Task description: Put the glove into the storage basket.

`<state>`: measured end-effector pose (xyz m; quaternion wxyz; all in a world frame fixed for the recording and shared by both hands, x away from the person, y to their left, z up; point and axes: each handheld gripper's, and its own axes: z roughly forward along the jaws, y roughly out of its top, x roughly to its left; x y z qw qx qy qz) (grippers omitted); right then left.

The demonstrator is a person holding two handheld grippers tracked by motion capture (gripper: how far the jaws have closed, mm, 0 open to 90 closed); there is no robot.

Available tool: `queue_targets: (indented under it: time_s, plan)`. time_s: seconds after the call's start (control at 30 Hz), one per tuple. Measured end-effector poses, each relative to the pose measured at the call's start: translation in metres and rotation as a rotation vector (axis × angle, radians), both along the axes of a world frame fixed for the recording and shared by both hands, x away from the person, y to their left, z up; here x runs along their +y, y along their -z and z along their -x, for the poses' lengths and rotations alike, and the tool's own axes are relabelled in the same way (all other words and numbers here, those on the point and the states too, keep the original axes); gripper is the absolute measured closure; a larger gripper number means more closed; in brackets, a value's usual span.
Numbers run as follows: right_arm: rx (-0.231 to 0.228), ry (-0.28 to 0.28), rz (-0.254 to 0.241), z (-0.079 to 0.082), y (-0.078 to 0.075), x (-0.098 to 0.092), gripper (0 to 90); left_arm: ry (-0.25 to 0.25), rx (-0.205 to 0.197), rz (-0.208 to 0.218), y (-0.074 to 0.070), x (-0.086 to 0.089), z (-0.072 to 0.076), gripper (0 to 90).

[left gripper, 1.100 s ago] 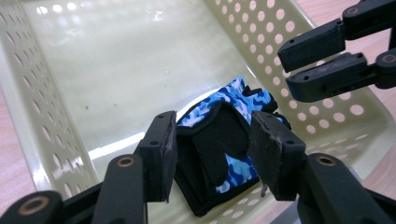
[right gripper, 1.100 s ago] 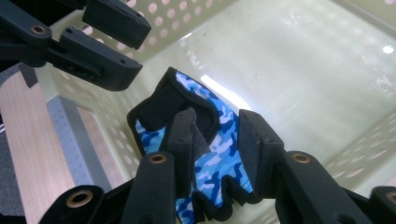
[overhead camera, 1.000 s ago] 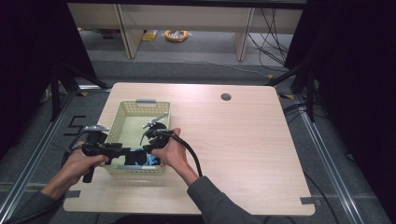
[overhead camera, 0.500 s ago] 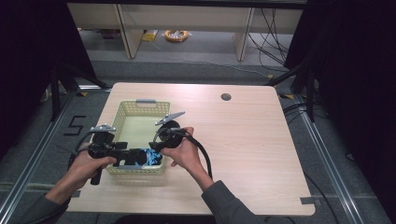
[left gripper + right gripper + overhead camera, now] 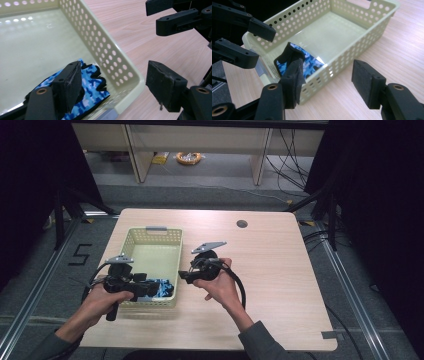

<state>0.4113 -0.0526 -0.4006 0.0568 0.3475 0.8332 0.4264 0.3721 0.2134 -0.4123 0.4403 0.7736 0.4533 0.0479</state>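
A pale yellow perforated basket (image 5: 150,251) stands on the left of the wooden table (image 5: 285,285). A folded blue camouflage cloth with black edging (image 5: 162,287) (image 5: 93,83) (image 5: 310,62) lies loose in its near right corner. My left gripper (image 5: 149,290) (image 5: 114,72) reaches over the basket's near end; its jaws have just been opening and hold nothing. My right gripper (image 5: 183,276) (image 5: 328,67) hovers just outside the basket's right wall and points at the cloth. Its jaws have also been opening and are empty. Each gripper view shows the other gripper: the right one (image 5: 175,18), the left one (image 5: 244,35).
A round cable hole (image 5: 242,223) sits near the table's far edge. Bare tabletop stretches right of the basket. Beyond the table are grey floor, shelf legs (image 5: 260,165) and loose cables. Black curtains close off both sides.
Both grippers' jaws have widened and let go of the blue cloth, which now lies in the basket. The right hand has drawn back to the right, out of the basket, and risen slightly.
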Motion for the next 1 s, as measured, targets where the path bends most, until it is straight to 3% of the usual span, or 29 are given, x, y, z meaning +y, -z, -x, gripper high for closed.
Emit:
queue_targets:
  time_s: [0.3, 0.47, 0.57, 0.83, 1.0]
  plan:
    - [-0.012, 0.03, -0.017, 0.005, -0.001, -0.031, 41.6, 0.024, -0.006, 0.012, -0.001, -0.015, 0.001, 27.9]
    - [0.005, 0.062, -0.038, 0.011, -0.002, -0.044, 40.1, 0.051, -0.002, 0.003, 0.0, -0.019, 0.002, 27.7]
    - [-0.02, 0.065, -0.022, 0.012, 0.0, -0.054, 39.4, 0.049, -0.011, 0.007, 0.0, -0.023, 0.004, 27.6]
    - [0.005, 0.094, -0.043, 0.019, 0.004, -0.071, 38.9, 0.076, -0.013, 0.002, 0.001, -0.033, 0.006, 27.4]
    - [-0.003, 0.099, -0.057, 0.022, 0.006, -0.08, 39.0, 0.08, -0.019, -0.003, 0.001, -0.039, 0.005, 27.4]
